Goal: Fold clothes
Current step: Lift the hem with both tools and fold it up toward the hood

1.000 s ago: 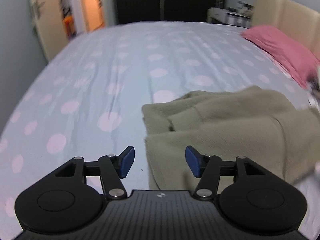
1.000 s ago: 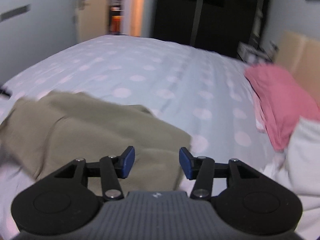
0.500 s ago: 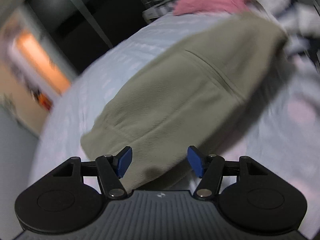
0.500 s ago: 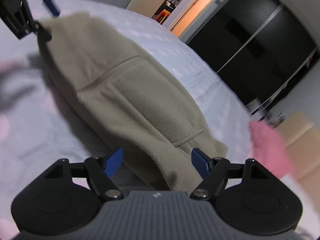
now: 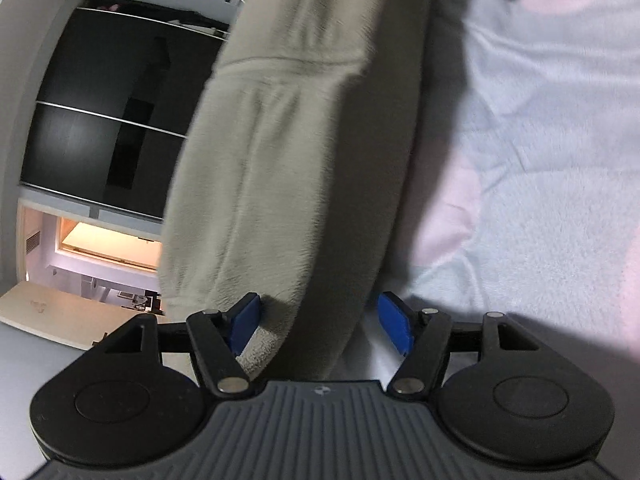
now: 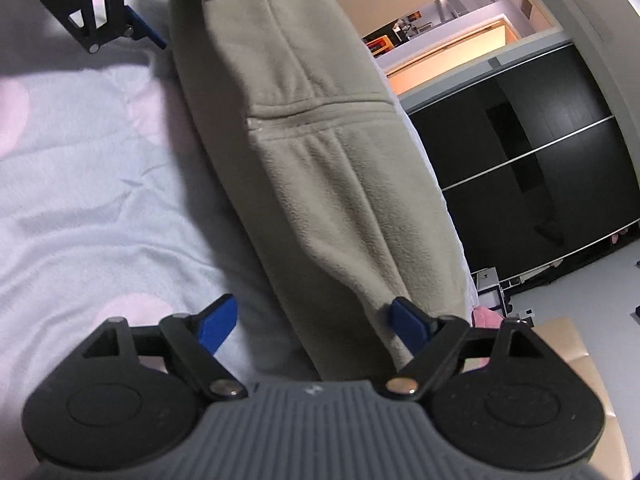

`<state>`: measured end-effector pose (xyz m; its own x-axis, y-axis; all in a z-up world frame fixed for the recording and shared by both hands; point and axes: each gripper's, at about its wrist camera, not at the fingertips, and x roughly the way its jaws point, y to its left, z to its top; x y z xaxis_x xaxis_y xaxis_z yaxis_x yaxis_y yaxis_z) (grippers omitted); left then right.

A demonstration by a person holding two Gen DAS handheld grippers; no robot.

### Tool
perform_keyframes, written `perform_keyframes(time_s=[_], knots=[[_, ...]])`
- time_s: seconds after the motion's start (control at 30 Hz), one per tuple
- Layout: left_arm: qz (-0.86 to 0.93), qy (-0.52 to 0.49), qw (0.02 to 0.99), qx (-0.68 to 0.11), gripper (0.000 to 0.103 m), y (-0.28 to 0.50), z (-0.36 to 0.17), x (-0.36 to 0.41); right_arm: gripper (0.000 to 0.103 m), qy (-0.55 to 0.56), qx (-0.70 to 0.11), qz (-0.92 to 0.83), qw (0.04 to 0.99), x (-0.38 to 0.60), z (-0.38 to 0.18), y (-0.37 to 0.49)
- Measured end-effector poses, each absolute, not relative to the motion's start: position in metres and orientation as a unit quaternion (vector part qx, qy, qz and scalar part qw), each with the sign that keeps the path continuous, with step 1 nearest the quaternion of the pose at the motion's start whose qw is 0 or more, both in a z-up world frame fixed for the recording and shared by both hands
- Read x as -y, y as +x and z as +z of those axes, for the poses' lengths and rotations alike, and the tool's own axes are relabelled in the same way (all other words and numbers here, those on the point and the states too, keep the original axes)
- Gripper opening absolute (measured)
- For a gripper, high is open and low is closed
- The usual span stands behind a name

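Fleece garment between 2 grippers, risk of a missed or thin grasp

The beige fleece garment spans between both grippers above the bed sheet; left gripper and right gripper both have fingers apart around its ends, so fabric may slip out. No containers visible.

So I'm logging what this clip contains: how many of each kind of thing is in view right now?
Beige fleece garment: 1
Polka-dot bed sheet: 1
Grippers: 2, left gripper and right gripper
Black sliding wardrobe: 1
Total: 5
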<state>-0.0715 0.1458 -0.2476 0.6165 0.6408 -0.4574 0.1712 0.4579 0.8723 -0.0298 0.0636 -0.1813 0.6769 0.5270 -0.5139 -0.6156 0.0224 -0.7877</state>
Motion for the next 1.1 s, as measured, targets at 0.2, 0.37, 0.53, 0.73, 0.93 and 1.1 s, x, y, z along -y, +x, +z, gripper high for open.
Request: perform_keyframes(time_s=[0.2,0.37,0.53,0.73,0.93,1.1], knots=[[0.17,0.501,0.753,-0.391,0.064,-0.059,-0.256,-0.151,0.085,-0.603,-0.05,0.386,0.696,-0.067,-0.204,-0.019],[0.168,0.439,0.796,-0.38,0.03,-0.054,-0.229,-0.158,0.086,-0.61,-0.041,0.376,0.696,-0.069,-0.208,-0.013],[0.178,0.37,0.845,-0.342,0.012,-0.06,-0.18,-0.159,0.086,-0.624,-0.013,0.358,0.695,-0.073,-0.211,-0.009],[0.199,0.338,0.869,-0.301,0.011,-0.066,-0.134,-0.162,0.085,-0.658,0.033,0.311,0.685,-0.079,-0.217,0.0],[0.194,0.341,0.871,-0.296,0.011,-0.063,-0.13,-0.165,0.053,-0.639,0.043,0.28,0.715,-0.078,-0.197,0.008],[0.187,0.354,0.863,-0.309,0.014,-0.062,-0.141,-0.164,0.015,-0.611,0.043,0.273,0.741,-0.07,-0.174,0.014]])
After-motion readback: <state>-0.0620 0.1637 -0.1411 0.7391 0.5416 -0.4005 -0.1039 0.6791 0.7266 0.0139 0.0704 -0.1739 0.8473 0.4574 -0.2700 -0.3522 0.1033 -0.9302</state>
